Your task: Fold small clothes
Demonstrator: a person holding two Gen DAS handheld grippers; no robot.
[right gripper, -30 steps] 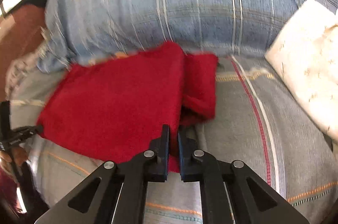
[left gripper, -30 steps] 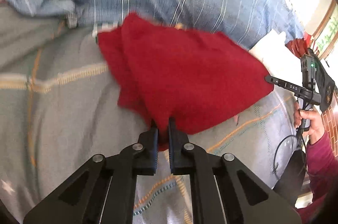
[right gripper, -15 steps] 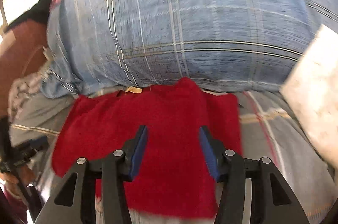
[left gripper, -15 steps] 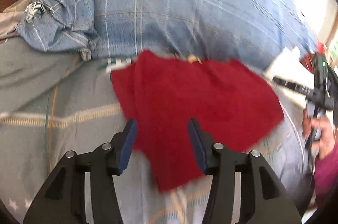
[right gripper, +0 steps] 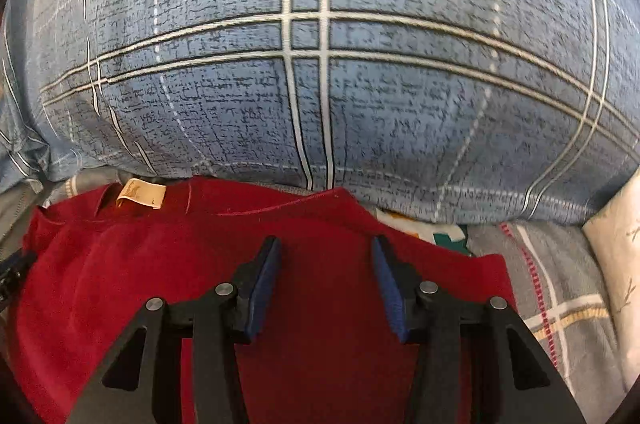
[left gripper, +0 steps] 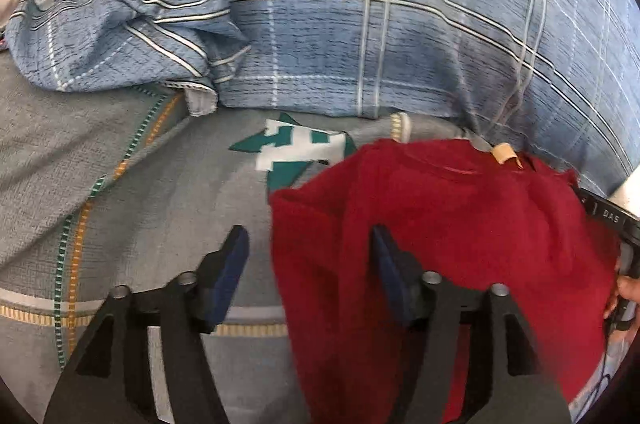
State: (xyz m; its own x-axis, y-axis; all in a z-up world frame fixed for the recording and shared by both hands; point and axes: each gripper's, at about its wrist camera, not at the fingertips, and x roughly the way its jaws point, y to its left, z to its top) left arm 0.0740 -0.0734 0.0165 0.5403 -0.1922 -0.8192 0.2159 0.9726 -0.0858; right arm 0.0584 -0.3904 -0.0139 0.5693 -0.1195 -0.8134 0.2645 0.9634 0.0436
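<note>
Having just let go, the left gripper [left gripper: 308, 256] and right gripper [right gripper: 326, 272] hover empty with jaws apart over the red sweater [right gripper: 160, 264], laid flat on the bedsheet [left gripper: 120, 184] for folding.

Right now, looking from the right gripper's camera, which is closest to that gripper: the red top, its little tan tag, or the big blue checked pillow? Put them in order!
From the right gripper, which is open:
1. The red top, lying right under the fingers.
2. The tan tag, farther back on the left, at the top's collar.
3. The blue checked pillow, behind the top, filling the back.
</note>
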